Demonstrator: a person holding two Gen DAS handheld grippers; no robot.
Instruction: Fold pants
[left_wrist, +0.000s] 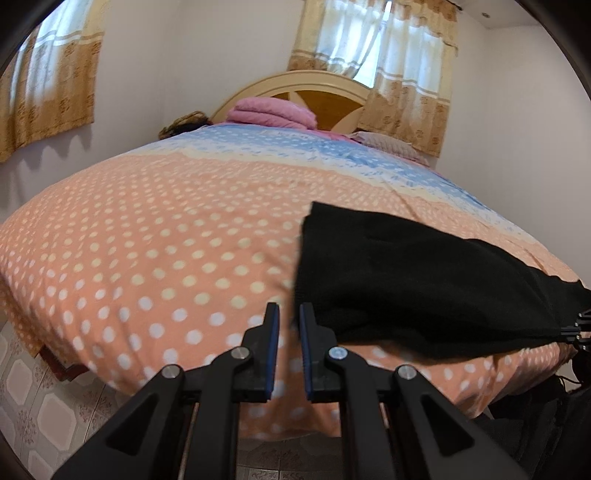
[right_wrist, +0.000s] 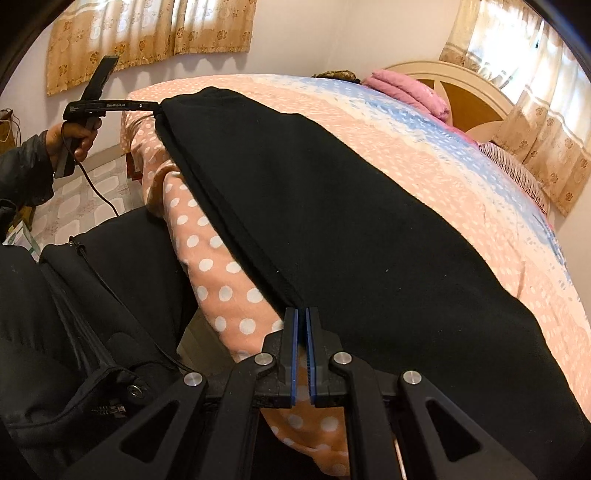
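Black pants (right_wrist: 332, 206) lie stretched along the near edge of a polka-dot bed; they also show at the right of the left wrist view (left_wrist: 406, 277). My right gripper (right_wrist: 302, 314) is shut on the pants' near edge. My left gripper (left_wrist: 289, 310) is slightly open with nothing between its pads; the pants' end lies against its right finger (left_wrist: 308, 325). In the right wrist view, the left gripper (right_wrist: 157, 107) sits at the pants' far corner. The right gripper's tip (left_wrist: 576, 332) shows at the pants' other end.
The bed cover (left_wrist: 166, 240) is orange with white dots, blue near the headboard (left_wrist: 295, 85). Folded pink bedding (left_wrist: 273, 112) and a pillow (left_wrist: 388, 144) lie at the head. Tiled floor (left_wrist: 44, 406) is on the left. The person's dark clothing (right_wrist: 74, 314) stands against the bed.
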